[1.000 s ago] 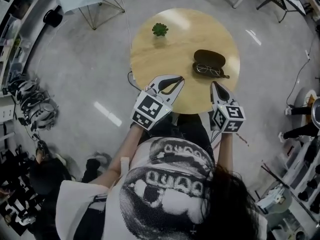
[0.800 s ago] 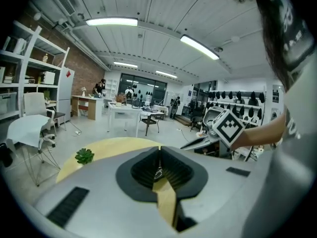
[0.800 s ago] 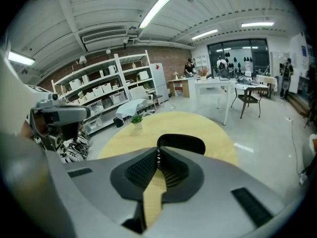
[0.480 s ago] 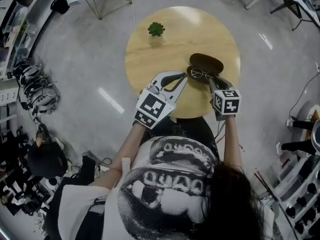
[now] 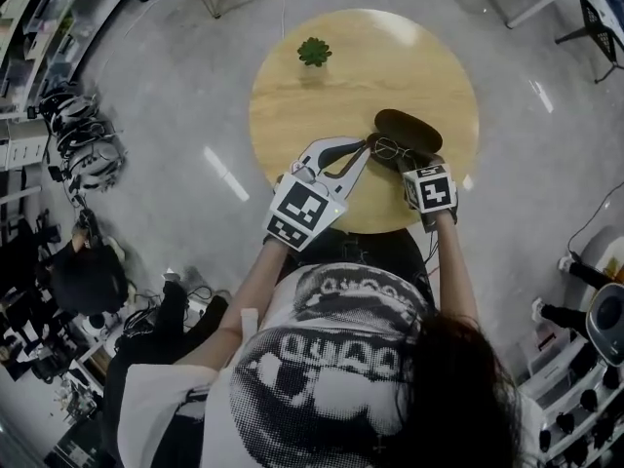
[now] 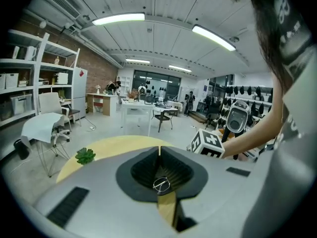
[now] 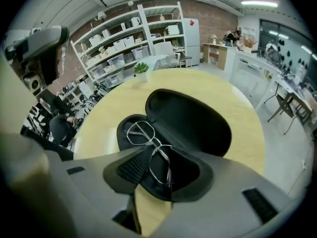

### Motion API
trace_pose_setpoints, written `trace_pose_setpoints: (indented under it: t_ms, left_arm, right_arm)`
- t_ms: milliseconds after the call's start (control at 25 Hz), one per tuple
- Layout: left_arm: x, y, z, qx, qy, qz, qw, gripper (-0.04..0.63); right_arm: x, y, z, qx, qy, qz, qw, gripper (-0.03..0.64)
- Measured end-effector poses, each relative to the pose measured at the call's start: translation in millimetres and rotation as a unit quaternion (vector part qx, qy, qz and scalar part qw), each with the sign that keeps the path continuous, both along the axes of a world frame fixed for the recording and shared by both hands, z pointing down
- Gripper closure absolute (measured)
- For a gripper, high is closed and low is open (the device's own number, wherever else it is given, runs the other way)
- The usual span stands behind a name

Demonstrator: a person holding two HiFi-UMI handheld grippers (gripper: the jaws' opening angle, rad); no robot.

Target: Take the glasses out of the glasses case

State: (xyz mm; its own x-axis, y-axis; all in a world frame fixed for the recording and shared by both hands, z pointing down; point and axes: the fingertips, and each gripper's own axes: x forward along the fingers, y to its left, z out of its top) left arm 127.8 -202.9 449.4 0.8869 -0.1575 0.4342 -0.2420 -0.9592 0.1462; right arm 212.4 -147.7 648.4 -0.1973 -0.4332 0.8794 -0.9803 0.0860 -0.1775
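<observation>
1. The glasses [image 7: 154, 145] lie in the lower half of the open glasses case [image 7: 193, 120]. One lens sits between the fingers [image 7: 130, 168] of the right gripper [image 7: 166, 167], and the other lies just beyond the fingertips.
2. The case rests on the table [image 5: 322, 105], hinged wide, with its dark raised half standing beyond the right fingertips.
3. The right gripper points steeply down over the near edge of the case. Its jaws are opening with the glasses between them, and the pads stand clear of the frame on both sides.
4. The left gripper [image 6: 159, 151] hangs low over the table to the left of the right fingers. Its own fingers [image 6: 143, 167] are closed tip to tip around nothing, and the tips lie just beside the left end of the case.
5. A small green plant [image 5: 314, 52] stands at the far side of the round wooden table, well beyond both sets of fingertips.
</observation>
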Motion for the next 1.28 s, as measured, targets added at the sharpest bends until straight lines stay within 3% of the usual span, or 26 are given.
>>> trace_pose_setpoints:
  t_ms: [240,520,760,920,1280]
  left_arm:
    - [2.3,-3.1,3.9,0.001,-0.006,-0.024,0.9997,0.577]
    - [-0.4,-2.2,4.3,0.003,-0.012,-0.041,0.9991,0.577]
    - [-5.0,-1.1,5.5,0.008,-0.017,-0.053,0.9984,0.577]
    - [-10.1,-0.5,9.0,0.007,-0.022,-0.065,0.9976,0.577]
    - [-8.1,6.5,10.2,0.005,-0.023,-0.076,0.9968,0.577]
  right_arm:
    - [-7.9,5.1,8.8,-0.006,0.054,-0.072,0.996,0.483]
    - [-7.5,2.3,7.9,-0.006,0.056,-0.088,0.994,0.488]
    - [-7.1,3.8,9.3,0.007,0.041,-0.060,0.997,0.497]
    - [-9.0,3.0,8.3,0.004,0.037,-0.066,0.997,0.497]
    - [-2.8,-2.1,-7.0,0.020,-0.024,-0.019,0.999,0.531]
